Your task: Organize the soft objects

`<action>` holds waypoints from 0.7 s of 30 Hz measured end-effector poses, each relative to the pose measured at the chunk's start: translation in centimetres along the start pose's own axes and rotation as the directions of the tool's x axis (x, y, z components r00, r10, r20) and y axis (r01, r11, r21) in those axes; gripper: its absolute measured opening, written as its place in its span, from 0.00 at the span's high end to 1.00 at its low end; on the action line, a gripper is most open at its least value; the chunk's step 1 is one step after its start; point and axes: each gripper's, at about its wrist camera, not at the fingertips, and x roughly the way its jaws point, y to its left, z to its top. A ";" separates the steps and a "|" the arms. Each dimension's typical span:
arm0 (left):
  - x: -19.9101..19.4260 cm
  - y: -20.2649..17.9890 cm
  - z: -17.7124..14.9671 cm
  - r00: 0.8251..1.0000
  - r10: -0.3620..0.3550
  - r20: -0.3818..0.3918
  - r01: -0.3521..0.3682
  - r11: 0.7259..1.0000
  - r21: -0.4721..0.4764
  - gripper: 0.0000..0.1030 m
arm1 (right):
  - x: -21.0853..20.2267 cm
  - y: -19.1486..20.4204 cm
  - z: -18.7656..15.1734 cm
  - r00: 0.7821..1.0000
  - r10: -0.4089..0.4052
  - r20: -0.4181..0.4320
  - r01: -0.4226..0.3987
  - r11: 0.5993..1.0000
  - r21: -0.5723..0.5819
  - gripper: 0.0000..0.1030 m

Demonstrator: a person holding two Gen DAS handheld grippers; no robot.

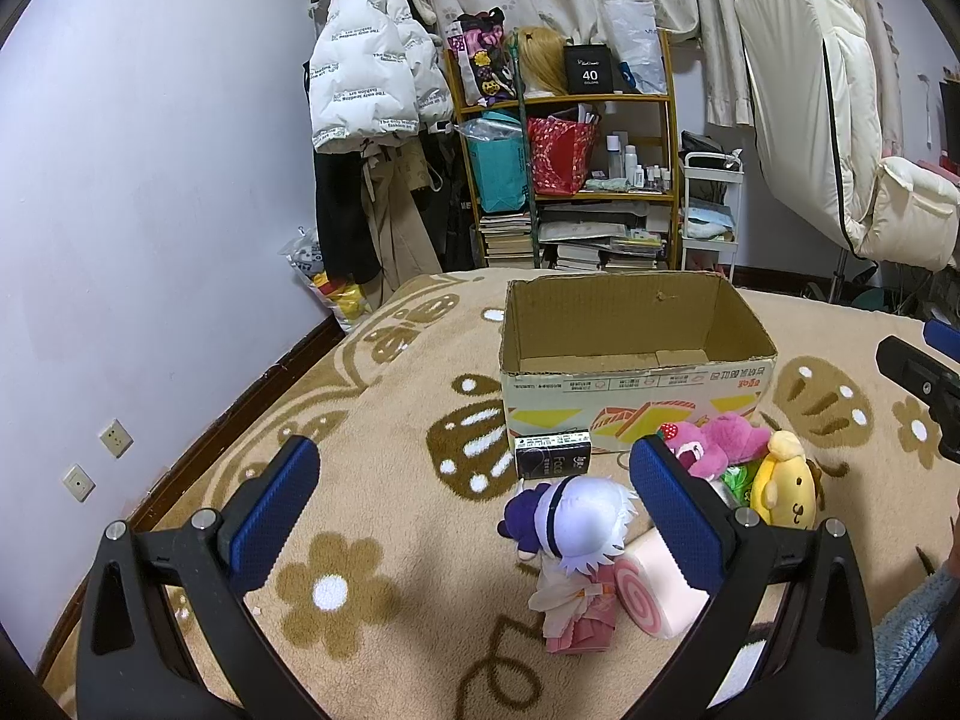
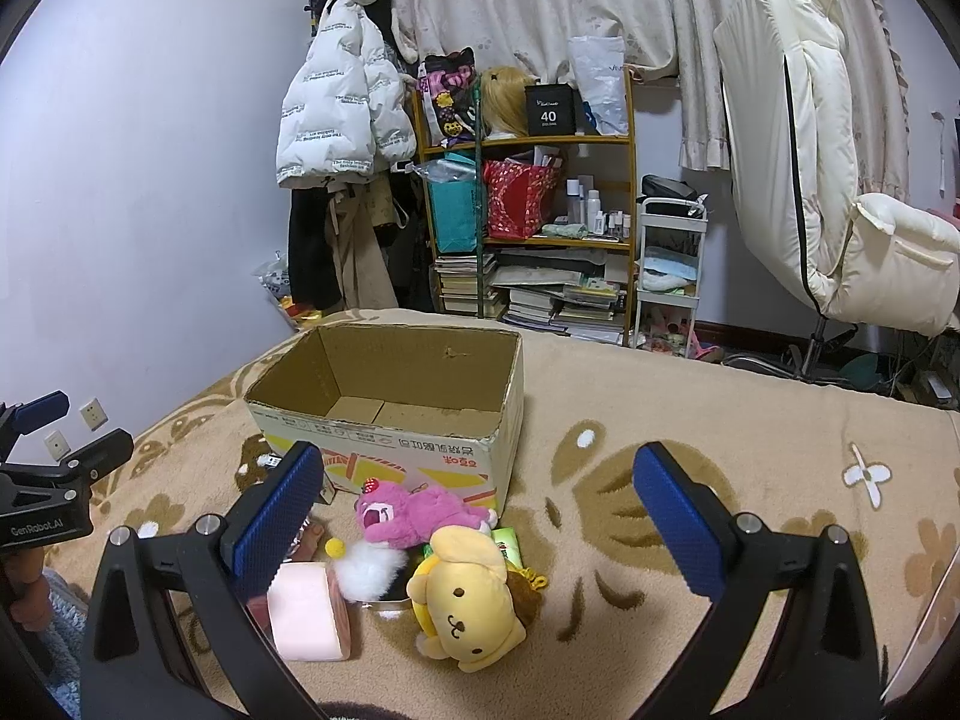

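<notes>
Toys: pink bear (image 2: 420,510), yellow dog (image 2: 468,600), white-haired doll (image 1: 576,546), soft and fluffy.
Box (image 2: 384,420): brown, looks empty.
Left gripper (image 1: 474,498): fingers wide apart, holding nothing.
Right gripper (image 2: 474,504): the same.

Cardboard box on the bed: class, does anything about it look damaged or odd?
Yes. The cardboard box has no top flaps, its rim is ragged, and its near right corner is torn and crumpled. A small puncture marks the inside of the back wall. The printing on its front reads upside down, so it seems to stand inverted.
</notes>
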 end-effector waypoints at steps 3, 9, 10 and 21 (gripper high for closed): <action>0.0 0.0 0.0 1.000 0.000 -0.001 0.000 1.000 0.000 0.01 | 0.0 0.0 0.0 1.000 0.000 0.000 0.000 1.000 0.001 0.00; 0.8 0.6 -0.7 1.000 -0.001 -0.023 0.001 1.000 0.003 0.01 | 0.2 0.2 -0.3 1.000 -0.001 -0.016 0.001 1.000 0.003 0.00; 1.0 0.7 -0.7 0.999 -0.004 -0.034 0.004 1.000 0.005 0.01 | 0.3 0.3 -0.4 1.000 0.000 -0.023 0.000 1.000 0.007 0.00; 4.0 -0.3 0.3 0.993 -0.027 -0.117 0.028 1.000 0.003 0.01 | 2.8 -0.8 -0.4 0.994 0.041 -0.101 -0.028 0.992 0.121 0.00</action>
